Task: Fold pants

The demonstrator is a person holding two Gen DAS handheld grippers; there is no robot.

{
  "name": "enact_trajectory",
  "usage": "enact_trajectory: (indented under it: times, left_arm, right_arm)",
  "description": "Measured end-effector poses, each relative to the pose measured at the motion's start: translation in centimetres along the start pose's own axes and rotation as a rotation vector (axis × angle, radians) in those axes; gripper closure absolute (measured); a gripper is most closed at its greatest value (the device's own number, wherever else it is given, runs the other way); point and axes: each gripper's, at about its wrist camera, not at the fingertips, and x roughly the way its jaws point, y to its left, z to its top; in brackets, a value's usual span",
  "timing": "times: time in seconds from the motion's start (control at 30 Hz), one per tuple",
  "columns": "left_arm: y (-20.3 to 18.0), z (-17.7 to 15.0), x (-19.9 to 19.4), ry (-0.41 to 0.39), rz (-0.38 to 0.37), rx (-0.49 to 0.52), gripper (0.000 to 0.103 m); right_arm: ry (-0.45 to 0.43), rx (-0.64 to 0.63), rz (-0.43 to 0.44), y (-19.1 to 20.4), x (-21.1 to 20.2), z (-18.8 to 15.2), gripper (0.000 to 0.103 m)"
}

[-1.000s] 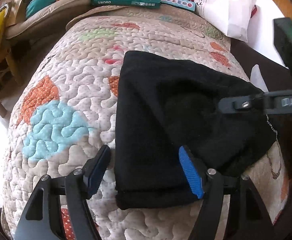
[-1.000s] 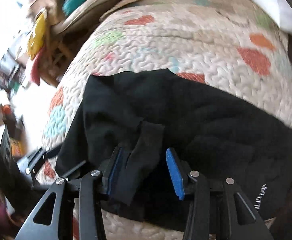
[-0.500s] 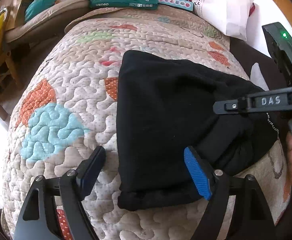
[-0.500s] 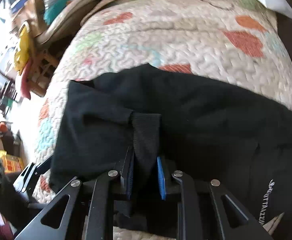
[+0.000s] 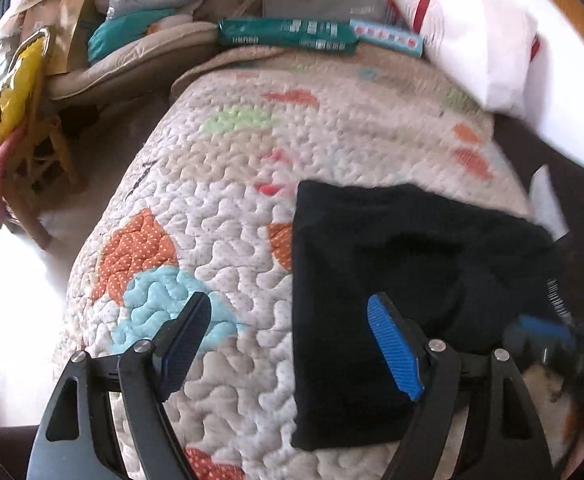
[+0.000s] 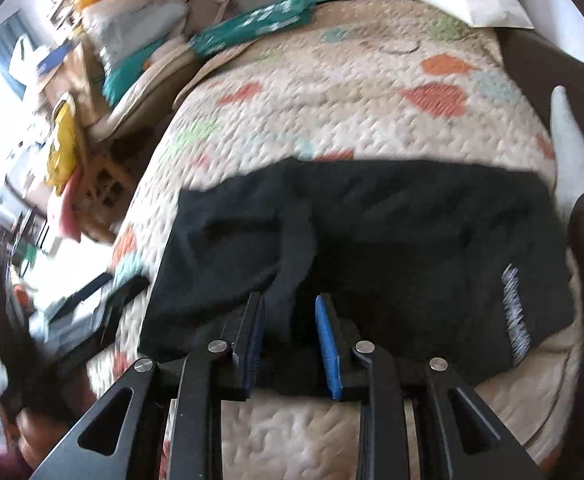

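Left wrist view. The left gripper (image 5: 292,340) is seen nearest, at 6 o'clock, its jaws spread wide and nothing gripped; the blue right pad (image 5: 394,350) hangs over the near left part of the pants (image 5: 372,280), while the dark left pad (image 5: 183,344) hangs over the bare quilt (image 5: 231,184). The black pants are shown folded into a compact block at 4 o'clock on the quilt, with a straight left edge. At 4 o'clock, by the frame edge, the right gripper (image 5: 548,332) is seen only as a blur. Beyond the quilt, at 12 o'clock, a green packet (image 5: 287,36) and a pale blue box (image 5: 388,36) are laid end to end; a white bag (image 5: 476,44) is seen at 1 o'clock.

Right wrist view. The right gripper (image 6: 289,340) is shown at 6 o'clock with its jaws narrowly parted, having just opened a little. A raised ridge of the pants (image 6: 372,240) is seen between the pads; whether the pads press on it cannot be told. White lettering (image 6: 514,312) is printed on the cloth at 4 o'clock. The left gripper (image 6: 103,300) is blurred at 8 o'clock. The quilt (image 6: 332,92) extends toward 12 o'clock.
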Motion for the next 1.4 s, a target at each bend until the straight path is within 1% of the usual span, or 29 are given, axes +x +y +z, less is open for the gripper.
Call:
enact_trajectory:
  times: [0.03, 0.07, 0.13, 0.2, 0.23, 0.3, 0.43, 0.5, 0.57, 0.67, 0.77, 0.87, 0.97, 1.13, 1.2, 1.27, 1.4]
  left_arm:
    - [-0.4, -0.3, 1.3, 0.034, 0.035, 0.032, 0.023]
    - [-0.7, -0.5, 2.0, 0.053, 0.051, 0.051, 0.023]
    - [-1.0, -1.1, 3.2, 0.082, 0.074, 0.087, 0.023]
    - [-1.2, -1.2, 3.2, 0.073, 0.087, 0.097, 0.022]
    - [-1.3, -1.0, 2.9, 0.085, 0.094, 0.104, 0.022]
    - [-1.6, -0.7, 2.0, 0.094, 0.094, 0.123, 0.022]
    - [-3.2, 0.4, -1.9, 0.019, 0.086, 0.197, 0.022]
    - [-4.1, 0.9, -3.5, -0.006, 0.079, 0.233, 0.022]
    - [-5.3, 1.4, -4.9, -0.031, 0.074, 0.274, 0.022]
    - [-7.1, 1.7, -6.4, -0.063, 0.058, 0.323, 0.022]
    - [-8.7, 1.9, -7.0, -0.073, 0.03, 0.359, 0.022]
    - [-9.9, 1.9, -6.6, -0.056, 0.004, 0.386, 0.022]
    - [-10.7, 1.9, -6.1, -0.038, -0.018, 0.396, 0.022]
    - [-11.6, 2.5, -4.5, -0.002, -0.041, 0.405, 0.022]
    - [-11.8, 3.3, -3.5, 0.028, -0.066, 0.387, 0.022]
    - [-12.2, 4.6, -2.3, 0.055, -0.096, 0.371, 0.022]
    - [-14.8, 7.3, -0.3, 0.085, -0.178, 0.389, 0.022]
  right_arm:
    - [0.02, -0.022, -0.019, 0.3, 0.6, -0.6, 0.075]
    - [0.044, -0.045, -0.058, 0.7, 1.6, -1.2, 0.075]
    - [0.061, -0.078, -0.11, 0.7, 3.1, -2.0, 0.073]
    - [0.047, -0.106, -0.139, 0.8, 3.4, -2.5, 0.064]
    - [0.055, -0.112, -0.155, 1.0, 3.5, -2.5, 0.06]
    - [0.054, -0.105, -0.144, 0.7, 3.3, -2.7, 0.06]
    - [0.026, 0.011, -0.059, -0.8, 1.3, -2.8, 0.06]
    - [-0.012, 0.076, -0.036, -1.9, -0.1, -2.7, 0.06]
    - [-0.055, 0.14, -0.02, -2.9, -1.6, -2.8, 0.057]
    - [-0.096, 0.227, -0.012, -4.5, -3.1, -3.5, 0.055]
    - [-0.122, 0.286, -0.035, -5.9, -4.3, -4.6, 0.054]
    - [-0.133, 0.334, -0.06, -7.0, -4.9, -5.6, 0.052]
    - [-0.134, 0.377, -0.08, -7.9, -4.8, -5.9, 0.049]
    - [-0.129, 0.441, -0.099, -9.4, -4.5, -6.6, 0.047]
    - [-0.143, 0.464, -0.121, -9.8, -4.7, -6.8, 0.046]
    - [-0.163, 0.484, -0.153, -10.3, -4.9, -7.1, 0.041]
    - [-0.196, 0.544, -0.217, -11.4, -5.1, -7.8, 0.039]
